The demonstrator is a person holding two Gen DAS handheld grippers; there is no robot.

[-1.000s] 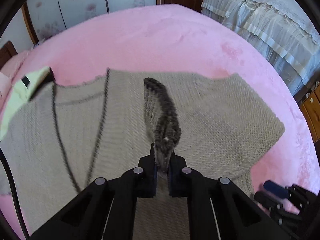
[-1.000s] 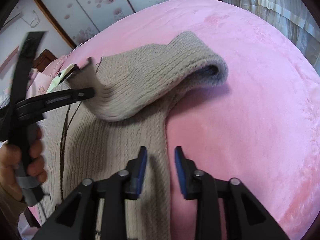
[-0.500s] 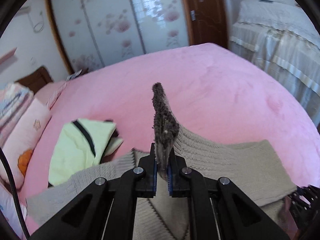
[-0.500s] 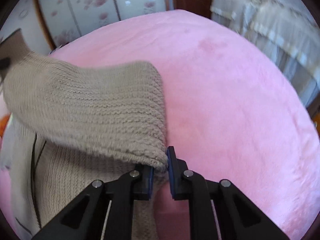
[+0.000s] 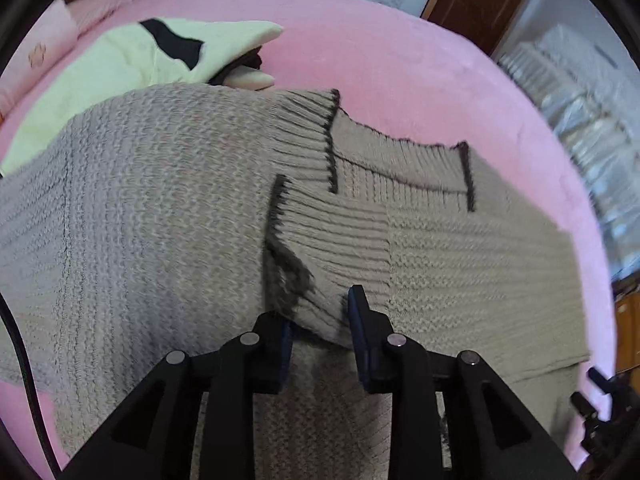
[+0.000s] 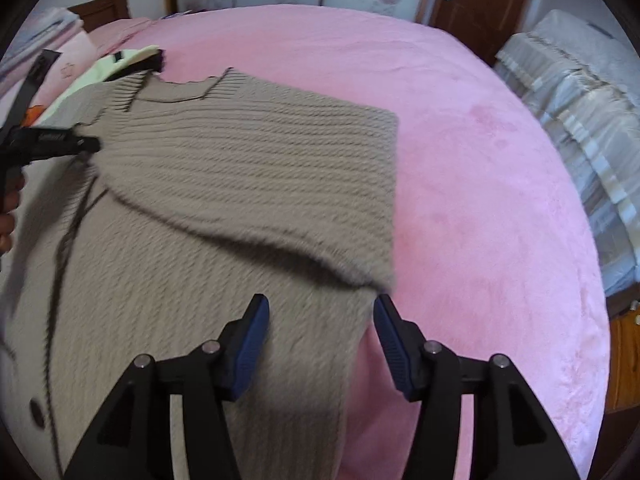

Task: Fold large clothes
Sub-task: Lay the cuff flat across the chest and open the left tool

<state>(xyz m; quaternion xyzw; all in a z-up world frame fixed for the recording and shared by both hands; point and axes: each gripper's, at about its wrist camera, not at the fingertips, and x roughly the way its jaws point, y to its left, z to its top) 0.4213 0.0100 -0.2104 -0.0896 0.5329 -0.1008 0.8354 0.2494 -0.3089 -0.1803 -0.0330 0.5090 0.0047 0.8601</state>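
A beige knit sweater (image 5: 140, 220) with dark trim lies spread on the pink bed cover (image 5: 380, 68). One sleeve is folded across its body (image 6: 260, 168). The sleeve's ribbed cuff (image 5: 332, 240) rests between the jaws of my left gripper (image 5: 320, 312), which are opening, with the pads standing off the knit. My right gripper (image 6: 320, 304) is opening too, its blue pads wide apart over the sleeve's folded edge (image 6: 352, 272), gripping nothing. In the right wrist view the left gripper (image 6: 80, 144) sits at the sweater's left side, near the collar. The right gripper (image 5: 600, 400) shows at the lower right of the left wrist view.
A pale yellow garment with a black stripe (image 5: 120, 64) lies beyond the sweater's far left corner, by a pink pillow (image 5: 44, 48). Bare pink cover (image 6: 480, 160) stretches right of the sweater. A white-draped bed (image 6: 580, 92) stands at the right, with wardrobe doors and a brown door behind.
The left gripper carried the cuff over the sweater's body, lowered it and parted its jaws. The right gripper closed on the sleeve's fold half a second ago and has now spread wide.
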